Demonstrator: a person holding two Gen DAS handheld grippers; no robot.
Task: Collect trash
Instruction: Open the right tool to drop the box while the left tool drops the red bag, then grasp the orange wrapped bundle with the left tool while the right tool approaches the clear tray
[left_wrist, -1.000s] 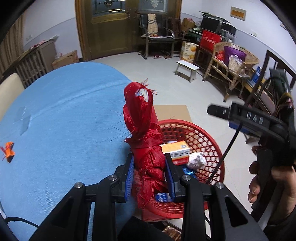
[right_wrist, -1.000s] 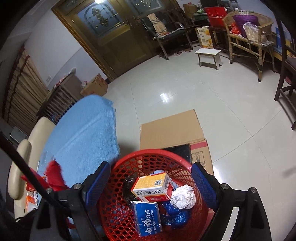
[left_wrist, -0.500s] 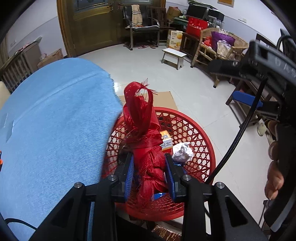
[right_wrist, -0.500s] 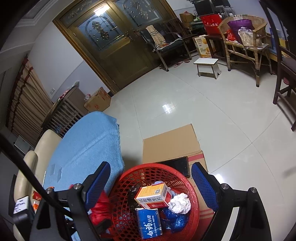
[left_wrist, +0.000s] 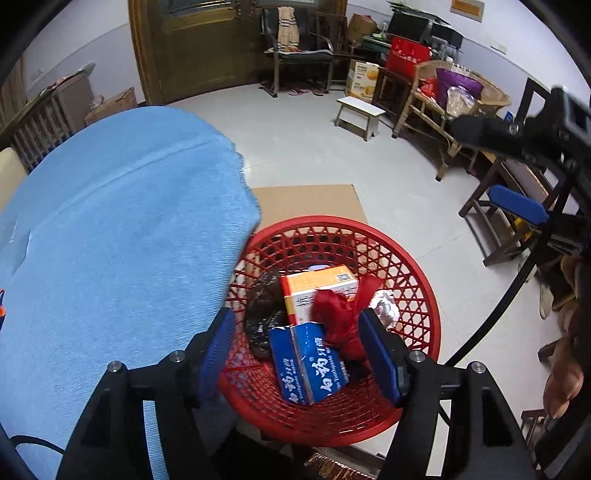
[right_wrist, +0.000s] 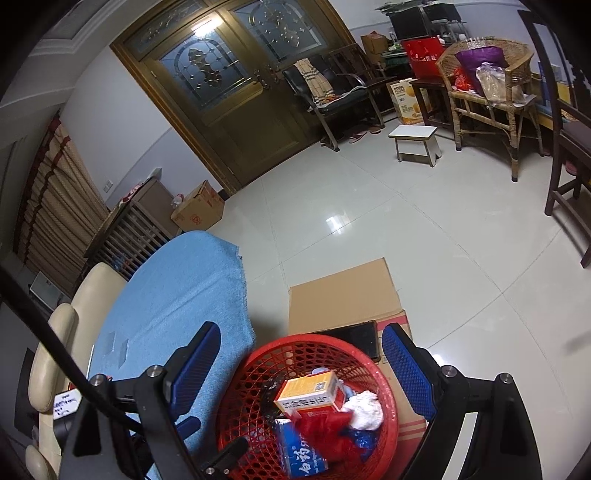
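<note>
The left gripper (left_wrist: 297, 350) is hanging over the red basket (left_wrist: 417, 266), its blue-padded fingers (left_wrist: 216, 354) spread wide with nothing between them. Just beyond the right-hand pad, the red bag (left_wrist: 338, 321) is lying inside the basket, crumpled, its long axis running from the near side of the basket up and away toward the far rim, a twisted end pointing toward the orange box (left_wrist: 317, 290). The bag is resting against the blue box (left_wrist: 308, 363), which is lying tilted in front of it, and beside a white wad (left_wrist: 384, 312) on the right. A dark crumpled scrap (left_wrist: 264, 317) is sitting at the left of the pile.

From the right wrist view, the right gripper (right_wrist: 301, 373) is hovering above the same basket (right_wrist: 384, 391), its fingers (right_wrist: 404, 369) also standing wide apart and gripping nothing. Below it the bag (right_wrist: 325, 428) is showing between the blue box (right_wrist: 301, 454) and the white wad (right_wrist: 364, 406), under the orange box (right_wrist: 310, 393).

The basket is standing just beside the edge of the blue tablecloth (left_wrist: 110, 240) and on flattened cardboard (right_wrist: 343, 295). Farther off, a small white stool (right_wrist: 415, 142) is standing on the pale tiled floor (right_wrist: 406, 221), near a wicker chair (right_wrist: 491, 85) and brown double doors (right_wrist: 236, 92).
</note>
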